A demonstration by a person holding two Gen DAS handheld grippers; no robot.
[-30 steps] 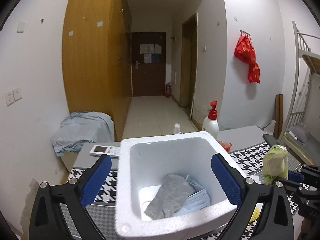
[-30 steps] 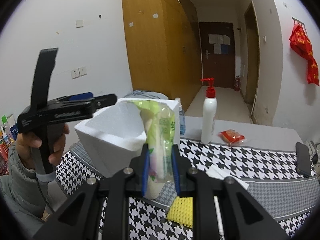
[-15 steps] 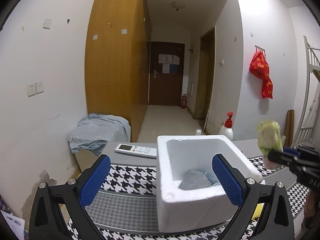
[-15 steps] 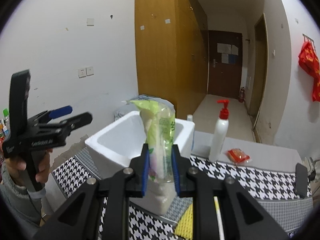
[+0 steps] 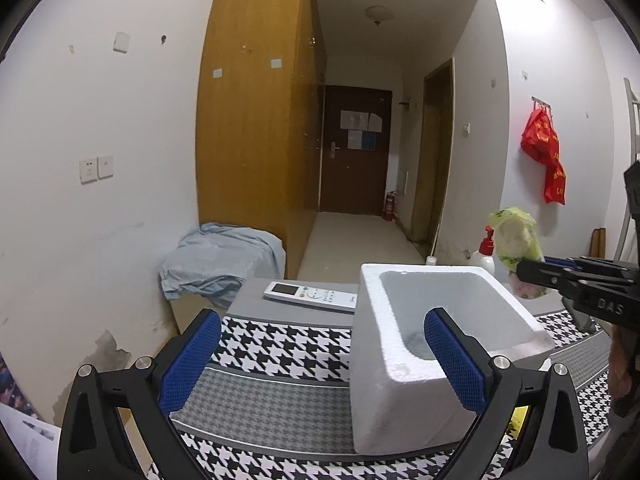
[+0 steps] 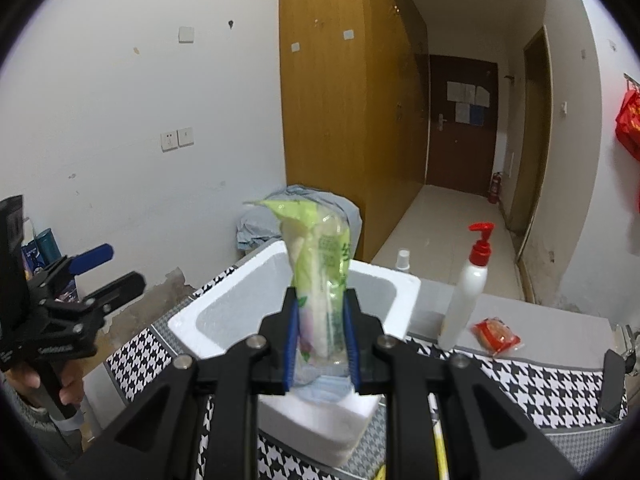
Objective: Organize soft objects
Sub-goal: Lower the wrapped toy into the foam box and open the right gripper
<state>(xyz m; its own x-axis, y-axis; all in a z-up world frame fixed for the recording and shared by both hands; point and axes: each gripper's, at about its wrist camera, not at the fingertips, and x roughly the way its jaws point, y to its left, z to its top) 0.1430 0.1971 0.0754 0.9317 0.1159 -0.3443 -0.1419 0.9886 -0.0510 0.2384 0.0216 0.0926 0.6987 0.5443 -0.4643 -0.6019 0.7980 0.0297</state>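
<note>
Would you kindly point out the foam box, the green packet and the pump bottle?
foam box (image 5: 404,408), left wrist view, front wall.
green packet (image 6: 324,264), right wrist view, its middle.
pump bottle (image 6: 464,296), right wrist view, white body.

Our right gripper (image 6: 322,338) is clamped above the foam box (image 5: 404,364) while our left gripper (image 5: 324,360) (jaws spread) hovers beside it.

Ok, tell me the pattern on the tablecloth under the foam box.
Black-and-white houndstooth with grey bands, on the tablecloth under the foam box; clearest in the left wrist view.
</note>
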